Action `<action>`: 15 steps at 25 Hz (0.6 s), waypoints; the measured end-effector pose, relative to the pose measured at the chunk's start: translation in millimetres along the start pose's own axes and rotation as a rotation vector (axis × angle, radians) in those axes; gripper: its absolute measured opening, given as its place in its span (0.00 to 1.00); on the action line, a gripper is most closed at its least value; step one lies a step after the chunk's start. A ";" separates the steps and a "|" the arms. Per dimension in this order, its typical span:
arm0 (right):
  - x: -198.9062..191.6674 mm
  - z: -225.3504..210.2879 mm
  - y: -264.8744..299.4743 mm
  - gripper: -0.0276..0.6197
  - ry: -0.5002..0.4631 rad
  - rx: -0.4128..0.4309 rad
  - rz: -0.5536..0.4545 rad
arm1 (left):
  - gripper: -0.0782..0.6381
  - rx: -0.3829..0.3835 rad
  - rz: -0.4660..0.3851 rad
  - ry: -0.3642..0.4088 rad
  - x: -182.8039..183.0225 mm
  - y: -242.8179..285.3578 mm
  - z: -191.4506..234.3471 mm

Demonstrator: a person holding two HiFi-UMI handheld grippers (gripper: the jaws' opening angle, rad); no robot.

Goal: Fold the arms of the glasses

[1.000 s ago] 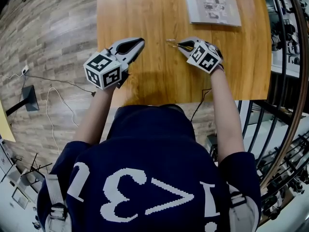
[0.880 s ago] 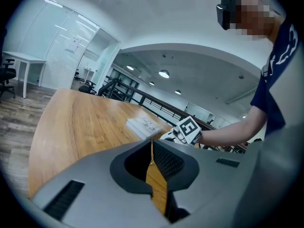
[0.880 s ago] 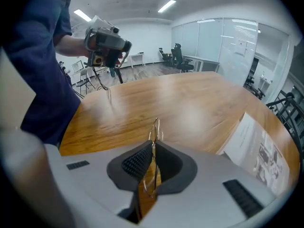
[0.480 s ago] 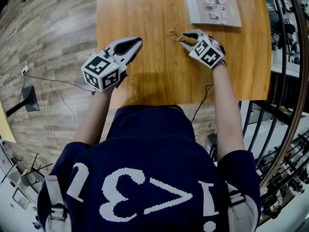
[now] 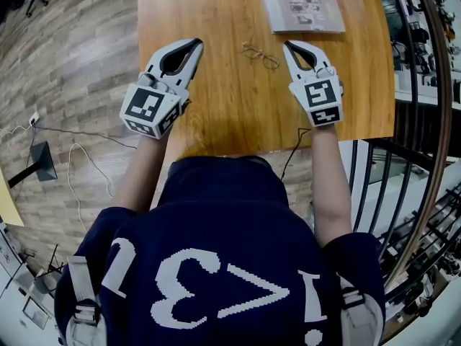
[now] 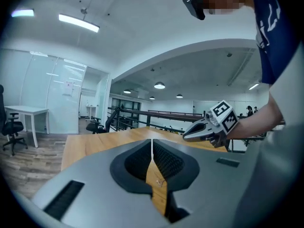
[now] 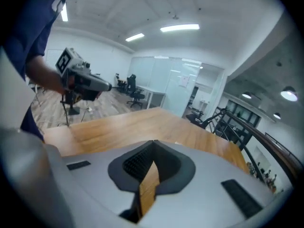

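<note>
Overhead: one pair of glasses [image 5: 260,54] on the table [image 5: 216,114] between my left gripper [image 5: 196,43], clenched empty, and right gripper [image 5: 289,45], jaws just closed on nothing; the right gripper view misses the glasses.

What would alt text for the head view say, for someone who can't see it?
Thin-framed glasses lie on a wooden table between two hand-held grippers, touched by neither. The left gripper is shut; the right gripper has just closed on nothing. A booklet lies farther back.
</note>
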State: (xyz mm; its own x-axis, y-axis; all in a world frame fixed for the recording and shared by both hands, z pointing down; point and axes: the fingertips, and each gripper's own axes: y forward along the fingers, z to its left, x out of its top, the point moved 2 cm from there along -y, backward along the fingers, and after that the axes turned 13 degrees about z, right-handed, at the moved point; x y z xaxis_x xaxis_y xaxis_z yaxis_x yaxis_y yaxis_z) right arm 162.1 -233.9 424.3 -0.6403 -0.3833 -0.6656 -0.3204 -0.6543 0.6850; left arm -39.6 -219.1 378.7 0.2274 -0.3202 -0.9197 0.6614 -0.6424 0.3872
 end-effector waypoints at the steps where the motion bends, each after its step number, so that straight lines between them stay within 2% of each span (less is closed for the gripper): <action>1: 5.6 -4.3 -15.1 0.08 0.054 -0.018 -0.048 | 0.14 0.013 -0.013 0.006 5.2 -3.0 -0.2; 7: 7.2 -16.1 -83.7 0.08 0.349 -0.041 -0.271 | 0.14 0.044 -0.057 0.007 19.6 -20.0 -9.6; 11: 10.0 -22.6 -120.6 0.08 0.409 -0.144 -0.360 | 0.14 0.065 -0.089 0.022 32.1 -32.5 -14.8; 15: 15.0 -25.4 -145.4 0.08 0.430 -0.206 -0.437 | 0.14 0.092 -0.123 0.031 40.7 -41.5 -19.2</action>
State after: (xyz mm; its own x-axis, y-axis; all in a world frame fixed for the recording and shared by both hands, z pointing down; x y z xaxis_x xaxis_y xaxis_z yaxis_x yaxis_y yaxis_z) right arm 216.8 -161.1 307.2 -0.1309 -0.2526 -0.9587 -0.3206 -0.9042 0.2821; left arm -44.1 -192.2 324.0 0.1716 -0.2150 -0.9614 0.6175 -0.7369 0.2750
